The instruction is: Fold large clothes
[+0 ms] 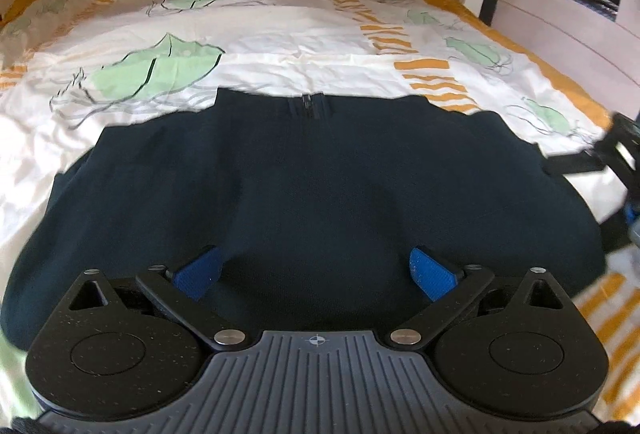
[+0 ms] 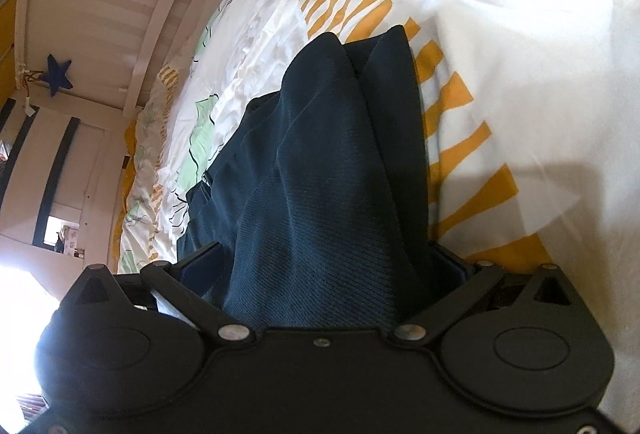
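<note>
Probably soft, floppy dark sweater (image 1: 312,186) on bed (image 1: 280,34): right claw (image 2: 320,266) clamped on its edge, left claw (image 1: 316,274) spread apart above hem.

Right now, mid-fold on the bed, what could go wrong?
1. The left gripper is open above the garment and holds nothing. If the right pulls, the whole piece may slide on the bedsheet.
2. The right gripper has a thick bunch of cloth between its fingers; whether it is clamped is unclear, so the bunch might slip, or layers may drag along.
3. The zipper sits on the far edge; an uneven fold could skew it.
</note>
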Action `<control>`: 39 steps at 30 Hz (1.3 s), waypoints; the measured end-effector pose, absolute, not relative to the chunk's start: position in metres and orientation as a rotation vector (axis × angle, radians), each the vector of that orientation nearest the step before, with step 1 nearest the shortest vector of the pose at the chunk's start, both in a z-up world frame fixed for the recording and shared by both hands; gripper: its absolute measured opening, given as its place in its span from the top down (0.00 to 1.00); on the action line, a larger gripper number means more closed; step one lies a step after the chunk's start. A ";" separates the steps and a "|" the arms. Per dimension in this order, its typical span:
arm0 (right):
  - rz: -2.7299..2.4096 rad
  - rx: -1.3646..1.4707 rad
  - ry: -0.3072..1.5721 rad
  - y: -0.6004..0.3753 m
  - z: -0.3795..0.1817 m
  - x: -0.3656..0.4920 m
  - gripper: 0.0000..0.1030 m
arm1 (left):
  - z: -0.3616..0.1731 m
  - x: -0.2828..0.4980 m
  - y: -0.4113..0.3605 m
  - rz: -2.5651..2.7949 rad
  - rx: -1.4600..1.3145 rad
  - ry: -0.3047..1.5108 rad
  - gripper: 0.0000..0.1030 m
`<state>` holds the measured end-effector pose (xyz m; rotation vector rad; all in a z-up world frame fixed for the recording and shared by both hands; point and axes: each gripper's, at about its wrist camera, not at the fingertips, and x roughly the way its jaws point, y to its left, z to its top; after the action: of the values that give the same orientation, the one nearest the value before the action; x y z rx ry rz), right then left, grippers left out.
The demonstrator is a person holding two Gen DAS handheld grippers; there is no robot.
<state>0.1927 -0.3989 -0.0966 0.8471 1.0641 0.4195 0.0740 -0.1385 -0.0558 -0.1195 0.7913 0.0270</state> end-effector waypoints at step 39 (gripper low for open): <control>0.434 0.587 0.920 -0.378 -0.071 0.177 0.69 | -0.078 0.052 -0.139 -0.073 -0.263 0.650 0.84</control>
<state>0.1767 -0.3780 -0.0713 0.5871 0.9197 0.4342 0.0516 -0.1390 -0.0784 -0.2627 0.6503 -0.0726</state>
